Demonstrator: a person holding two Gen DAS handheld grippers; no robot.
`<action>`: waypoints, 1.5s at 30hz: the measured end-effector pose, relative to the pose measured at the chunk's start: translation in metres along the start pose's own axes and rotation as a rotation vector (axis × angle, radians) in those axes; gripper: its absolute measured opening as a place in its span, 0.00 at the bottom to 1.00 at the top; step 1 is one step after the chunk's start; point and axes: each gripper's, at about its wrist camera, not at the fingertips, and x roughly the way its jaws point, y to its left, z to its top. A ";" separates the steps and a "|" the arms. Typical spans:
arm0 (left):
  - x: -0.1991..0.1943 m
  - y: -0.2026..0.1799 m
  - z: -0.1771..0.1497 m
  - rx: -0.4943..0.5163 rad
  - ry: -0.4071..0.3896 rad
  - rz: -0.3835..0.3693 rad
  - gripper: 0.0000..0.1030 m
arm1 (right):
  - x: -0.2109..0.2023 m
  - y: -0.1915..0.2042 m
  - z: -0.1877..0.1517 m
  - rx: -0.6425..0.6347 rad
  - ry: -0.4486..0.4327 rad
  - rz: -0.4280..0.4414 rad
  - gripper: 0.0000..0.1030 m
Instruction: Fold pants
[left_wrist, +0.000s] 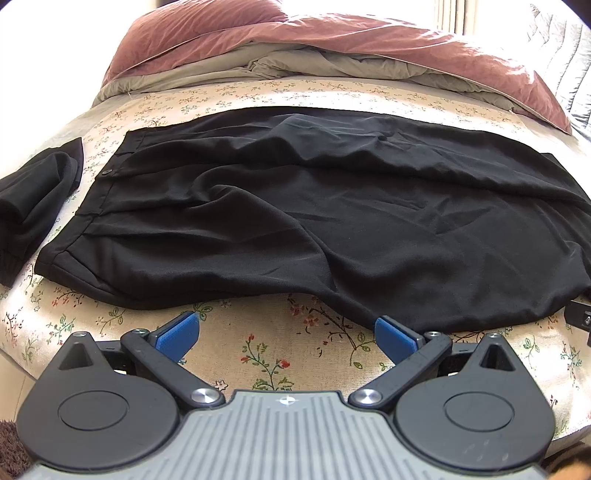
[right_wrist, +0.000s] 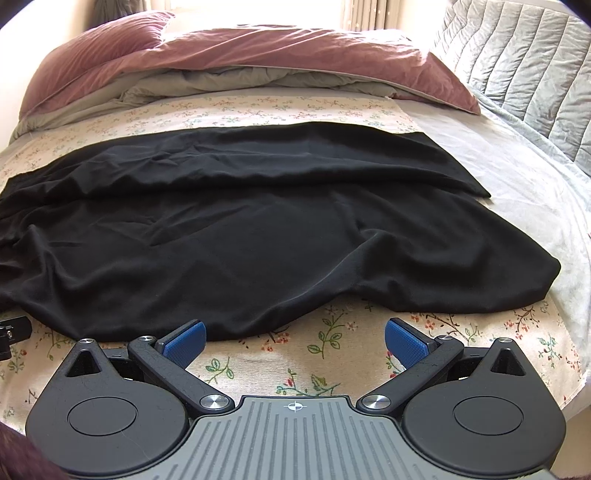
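Here, black pants (left_wrist: 295, 206) spread on floral sheet (left_wrist: 280, 354), mauve duvet (right_wrist: 258, 55) behind, both grippers' fingers (left_wrist: 177, 338) released.

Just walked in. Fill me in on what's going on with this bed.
A person holds a gripper in each hand over black pants spread across the floral sheet. The left gripper and right gripper are both open, near the pants' near edge, gripping nothing. The left is toward the waistband end. No fold has started. Another dark garment lies beside the waistband.
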 end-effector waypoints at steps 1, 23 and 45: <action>0.001 0.002 0.000 -0.006 0.000 0.001 1.00 | 0.001 -0.003 0.000 0.007 -0.001 -0.008 1.00; 0.025 0.126 -0.008 -0.198 0.000 -0.006 1.00 | 0.031 -0.093 -0.011 0.140 0.062 0.077 1.00; 0.068 0.226 -0.016 -0.752 -0.080 -0.144 0.15 | 0.075 -0.177 -0.003 0.463 -0.088 -0.044 0.30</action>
